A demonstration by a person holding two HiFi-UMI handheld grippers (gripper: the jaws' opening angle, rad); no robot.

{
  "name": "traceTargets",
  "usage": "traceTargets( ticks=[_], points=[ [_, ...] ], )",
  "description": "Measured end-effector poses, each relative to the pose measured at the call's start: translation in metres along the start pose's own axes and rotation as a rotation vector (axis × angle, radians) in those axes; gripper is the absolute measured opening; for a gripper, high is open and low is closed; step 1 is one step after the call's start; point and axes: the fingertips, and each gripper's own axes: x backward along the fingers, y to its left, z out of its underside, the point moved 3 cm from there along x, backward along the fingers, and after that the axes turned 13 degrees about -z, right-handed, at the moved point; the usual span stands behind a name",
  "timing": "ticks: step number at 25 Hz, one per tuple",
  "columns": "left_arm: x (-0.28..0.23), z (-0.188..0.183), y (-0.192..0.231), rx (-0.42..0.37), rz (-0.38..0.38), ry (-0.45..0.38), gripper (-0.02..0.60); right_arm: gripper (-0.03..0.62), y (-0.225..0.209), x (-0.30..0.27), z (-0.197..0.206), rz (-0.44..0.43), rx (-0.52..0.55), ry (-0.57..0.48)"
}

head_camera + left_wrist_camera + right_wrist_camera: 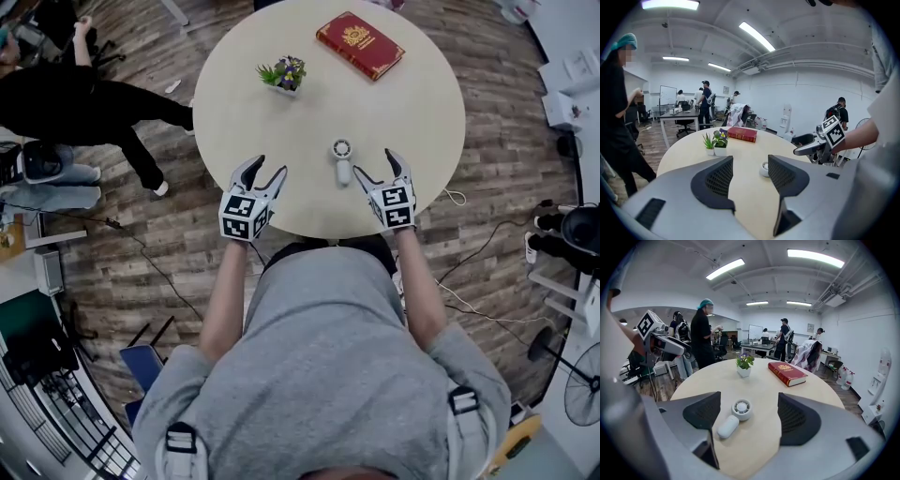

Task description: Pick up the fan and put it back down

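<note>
A small white hand fan (342, 160) lies flat on the round beige table (403, 112), its round head pointing away from me and its handle toward the near edge. In the right gripper view the fan (735, 416) lies just ahead of the left jaw, untouched. My right gripper (376, 168) is open just right of the fan. My left gripper (263, 172) is open over the table's near-left edge with nothing between its jaws; from there the fan (764, 168) peeks out beside the right jaw.
A small potted plant (284, 74) stands at the table's middle left and a red book (360, 44) lies at the far side. A person in black (84, 108) stands left of the table. Cables and a floor fan (581, 380) sit at the right.
</note>
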Motion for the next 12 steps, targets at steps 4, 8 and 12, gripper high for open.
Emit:
traceTargets(
  ticks=[4, 8, 12],
  points=[
    [-0.0024, 0.0006, 0.0007, 0.002, 0.001, 0.0, 0.25, 0.387, -0.0002, -0.0029, -0.0002, -0.003, 0.002, 0.002],
    [-0.002, 0.0033, 0.001, 0.003, 0.002, 0.004, 0.25, 0.387, 0.0041, -0.0045, -0.0003, -0.011, -0.002, 0.002],
    [0.0022, 0.0062, 0.0002, 0.006, 0.003, 0.007, 0.25, 0.383, 0.0095, -0.0028, 0.0015, -0.013, 0.0, 0.004]
  ],
)
